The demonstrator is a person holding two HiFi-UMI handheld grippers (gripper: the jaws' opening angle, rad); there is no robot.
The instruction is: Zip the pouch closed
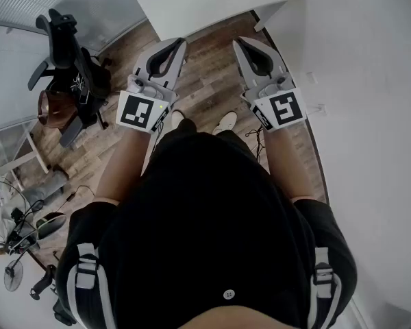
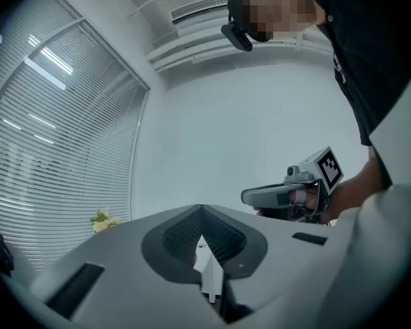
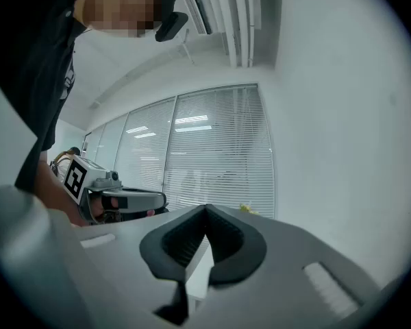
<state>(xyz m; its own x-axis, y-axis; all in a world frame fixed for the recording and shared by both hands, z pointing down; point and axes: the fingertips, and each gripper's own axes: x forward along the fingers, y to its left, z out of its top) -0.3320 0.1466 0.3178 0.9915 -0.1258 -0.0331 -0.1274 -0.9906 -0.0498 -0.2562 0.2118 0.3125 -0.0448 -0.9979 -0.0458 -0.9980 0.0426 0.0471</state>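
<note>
No pouch shows in any view. In the head view my left gripper (image 1: 180, 44) and my right gripper (image 1: 238, 42) are held level side by side in front of the person's body, over a wooden floor. Both point toward the near edge of a white table (image 1: 212, 5). In the left gripper view my left gripper (image 2: 201, 208) has its jaws pressed together with nothing between them, and the right gripper (image 2: 246, 197) is seen at the right. In the right gripper view my right gripper (image 3: 205, 208) is likewise shut and empty, with the left gripper (image 3: 163, 199) at the left.
A black office chair (image 1: 67, 50) stands at the left on the wooden floor (image 1: 205, 81). A fan and cables (image 1: 20, 232) lie at the lower left. A white wall (image 1: 370, 115) runs along the right. Window blinds (image 3: 212, 149) fill the background.
</note>
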